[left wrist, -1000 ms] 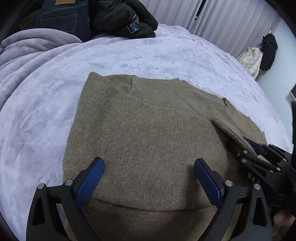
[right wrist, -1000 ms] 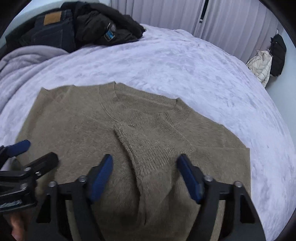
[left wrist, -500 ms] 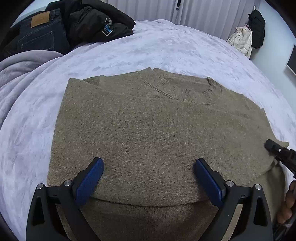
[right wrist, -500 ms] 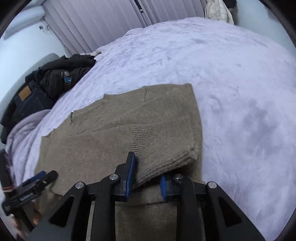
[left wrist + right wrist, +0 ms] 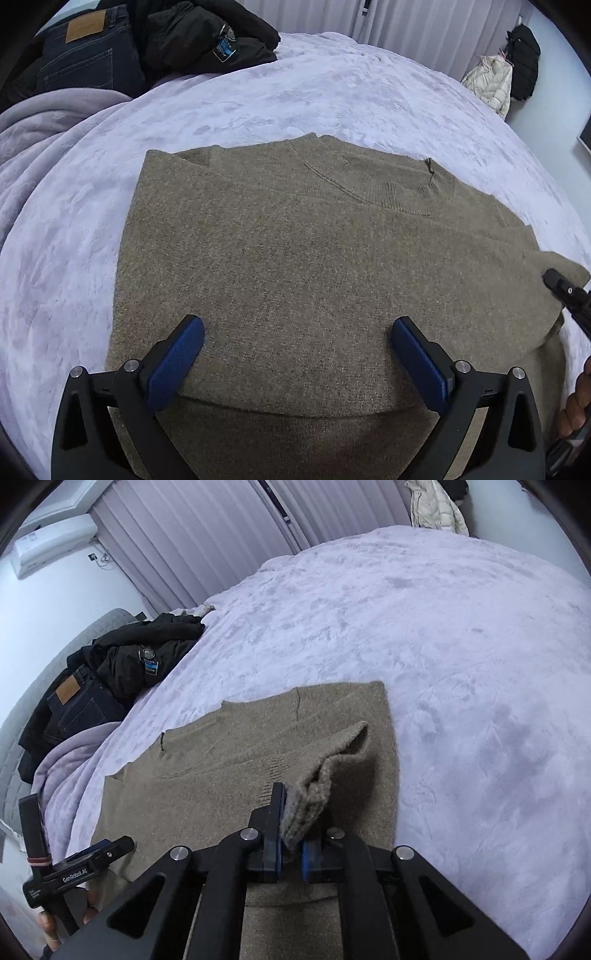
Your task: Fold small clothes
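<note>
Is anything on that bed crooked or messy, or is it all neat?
One thing stands out: the sleeve cuff of the brown sweater is bunched and lifted off the flat body, pinched in the right gripper. The rest lies smooth on the bedspread.

A home bedroom. A bed (image 5: pixel 461 635) under a lilac plush cover, curtains (image 5: pixel 207 535), jeans (image 5: pixel 85 55) heaped beside a jacket (image 5: pixel 207 37)

Sweater (image 5: pixel 295 266) flat on bed (image 5: pixel 332 103), collar (image 5: pixel 376 184) at far side. Jeans (image 5: pixel 85 55) and jacket (image 5: pixel 207 40) piled at bed's far-left corner, jeans left of jacket. Sleeve cuff (image 5: pixel 325 775) lies over sweater's right edge. Coats (image 5: pixel 495 85) hang far right, beyond bed.
</note>
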The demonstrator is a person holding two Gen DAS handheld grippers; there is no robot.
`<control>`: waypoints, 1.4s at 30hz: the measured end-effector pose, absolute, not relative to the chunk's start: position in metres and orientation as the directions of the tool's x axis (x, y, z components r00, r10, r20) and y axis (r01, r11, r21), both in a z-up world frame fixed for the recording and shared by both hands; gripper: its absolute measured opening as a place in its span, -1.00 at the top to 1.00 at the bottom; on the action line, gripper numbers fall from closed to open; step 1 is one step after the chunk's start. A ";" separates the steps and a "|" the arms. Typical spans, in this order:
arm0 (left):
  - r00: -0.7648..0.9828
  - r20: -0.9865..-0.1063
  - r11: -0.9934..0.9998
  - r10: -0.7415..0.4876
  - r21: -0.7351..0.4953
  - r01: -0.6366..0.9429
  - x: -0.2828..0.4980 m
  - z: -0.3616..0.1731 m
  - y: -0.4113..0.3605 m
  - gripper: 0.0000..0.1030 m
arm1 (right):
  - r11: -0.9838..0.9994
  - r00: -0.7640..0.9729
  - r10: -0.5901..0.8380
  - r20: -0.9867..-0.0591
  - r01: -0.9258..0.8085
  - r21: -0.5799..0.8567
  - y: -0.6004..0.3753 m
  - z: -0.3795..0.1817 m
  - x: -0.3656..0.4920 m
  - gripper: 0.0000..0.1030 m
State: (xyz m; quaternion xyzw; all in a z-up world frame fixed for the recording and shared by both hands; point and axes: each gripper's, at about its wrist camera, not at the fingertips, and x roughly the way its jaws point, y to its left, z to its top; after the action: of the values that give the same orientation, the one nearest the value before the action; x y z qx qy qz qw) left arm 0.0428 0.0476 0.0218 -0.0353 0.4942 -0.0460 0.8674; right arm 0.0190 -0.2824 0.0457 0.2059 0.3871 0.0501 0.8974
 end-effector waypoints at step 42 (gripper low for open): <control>0.493 -0.849 0.971 -0.191 -0.088 0.224 -0.075 0.012 0.088 -0.98 | 0.981 0.602 0.040 -0.798 -0.177 -0.085 -0.184 0.022 -0.074 -0.37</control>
State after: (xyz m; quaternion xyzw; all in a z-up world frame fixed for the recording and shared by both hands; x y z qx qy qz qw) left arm -0.0755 0.0877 0.0119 0.0169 0.4887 -0.1202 0.8640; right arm -0.0736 -0.1835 0.0224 -0.0777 0.4421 0.0607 0.8915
